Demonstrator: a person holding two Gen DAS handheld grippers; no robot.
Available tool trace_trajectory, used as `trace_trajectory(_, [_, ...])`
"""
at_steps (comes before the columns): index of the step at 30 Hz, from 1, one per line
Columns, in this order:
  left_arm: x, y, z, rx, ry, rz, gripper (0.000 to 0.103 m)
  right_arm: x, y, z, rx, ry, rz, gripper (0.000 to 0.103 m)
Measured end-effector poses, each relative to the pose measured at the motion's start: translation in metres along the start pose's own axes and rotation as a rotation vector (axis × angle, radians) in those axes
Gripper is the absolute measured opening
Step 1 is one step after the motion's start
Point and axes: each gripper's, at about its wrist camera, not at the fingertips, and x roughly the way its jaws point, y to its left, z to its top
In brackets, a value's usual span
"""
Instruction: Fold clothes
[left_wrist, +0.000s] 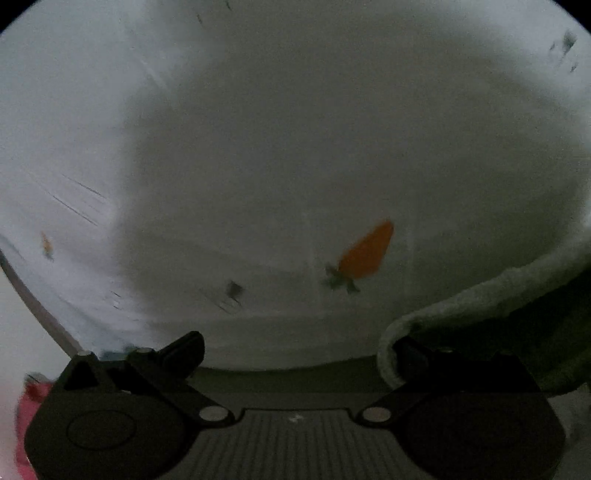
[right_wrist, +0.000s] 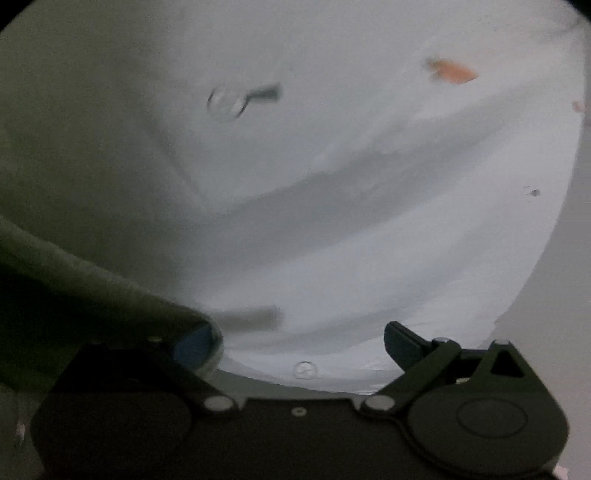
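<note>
A white cloth printed with orange carrots (left_wrist: 365, 254) fills both wrist views, very close and blurred. Two clear buttons (right_wrist: 304, 369) show on it in the right wrist view, along with another carrot print (right_wrist: 450, 72). A grey-green, towel-like fabric (left_wrist: 480, 306) hangs over the right finger of my left gripper (left_wrist: 295, 350). The same fabric (right_wrist: 74, 273) covers the left finger of my right gripper (right_wrist: 299, 347), whose blue pad (right_wrist: 194, 347) peeks out. On both grippers the fingers stand wide apart, with only white cloth in the gap between them.
The white cloth ends at a curved edge, with a pale surface (left_wrist: 18, 314) beyond it at the left and another pale surface (right_wrist: 554, 295) at the right. Something pink (left_wrist: 31, 406) lies at the lower left.
</note>
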Motion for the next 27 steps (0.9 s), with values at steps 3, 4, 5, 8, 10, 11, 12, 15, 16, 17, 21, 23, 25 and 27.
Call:
trace_trajectory(3, [-0.037, 0.009, -0.004, 0.001, -0.027, -0.006, 0.103, -0.034, -0.009, -0.008, -0.005, -0.031, -0.015, 0.1])
trace_trajectory(4, [-0.05, 0.011, -0.007, 0.001, -0.033, -0.009, 0.103, -0.044, -0.012, -0.013, -0.008, -0.039, -0.019, 0.1])
trace_trajectory(5, [-0.064, 0.015, -0.012, 0.003, -0.04, -0.01, 0.103, -0.052, -0.016, -0.018, -0.009, -0.044, -0.023, 0.1])
trace_trajectory(8, [-0.099, 0.016, -0.031, 0.034, -0.06, -0.014, 0.103, -0.072, -0.024, -0.039, -0.011, -0.045, -0.036, 0.101])
trace_trajectory(10, [-0.118, 0.019, -0.047, 0.051, -0.059, -0.026, 0.103, -0.087, -0.024, -0.053, -0.015, -0.033, -0.043, 0.101])
trace_trajectory(11, [-0.124, 0.02, -0.054, 0.058, -0.053, -0.035, 0.103, -0.093, -0.024, -0.058, -0.017, -0.023, -0.044, 0.101])
trace_trajectory(12, [-0.126, 0.019, -0.062, 0.068, -0.041, -0.043, 0.103, -0.098, -0.024, -0.063, -0.021, -0.01, -0.043, 0.101])
trace_trajectory(15, [-0.13, 0.014, -0.083, 0.101, -0.001, -0.053, 0.103, -0.103, -0.017, -0.084, -0.044, 0.041, -0.019, 0.101])
trace_trajectory(16, [-0.13, 0.012, -0.09, 0.114, 0.01, -0.054, 0.103, -0.103, -0.013, -0.09, -0.053, 0.06, -0.009, 0.101])
trace_trajectory(17, [-0.129, 0.008, -0.096, 0.126, 0.026, -0.056, 0.103, -0.103, -0.01, -0.095, -0.061, 0.08, 0.001, 0.101])
trace_trajectory(21, [-0.118, -0.003, -0.122, 0.169, 0.103, -0.08, 0.103, -0.099, 0.0, -0.117, -0.08, 0.163, 0.054, 0.101])
trace_trajectory(23, [-0.113, -0.009, -0.132, 0.198, 0.145, -0.104, 0.103, -0.096, 0.003, -0.126, -0.079, 0.211, 0.086, 0.101])
trace_trajectory(25, [-0.109, -0.012, -0.14, 0.211, 0.184, -0.125, 0.103, -0.092, 0.004, -0.133, -0.074, 0.261, 0.119, 0.101])
trace_trajectory(27, [-0.115, -0.012, -0.152, 0.212, 0.225, -0.153, 0.103, -0.094, 0.003, -0.139, -0.079, 0.291, 0.139, 0.101])
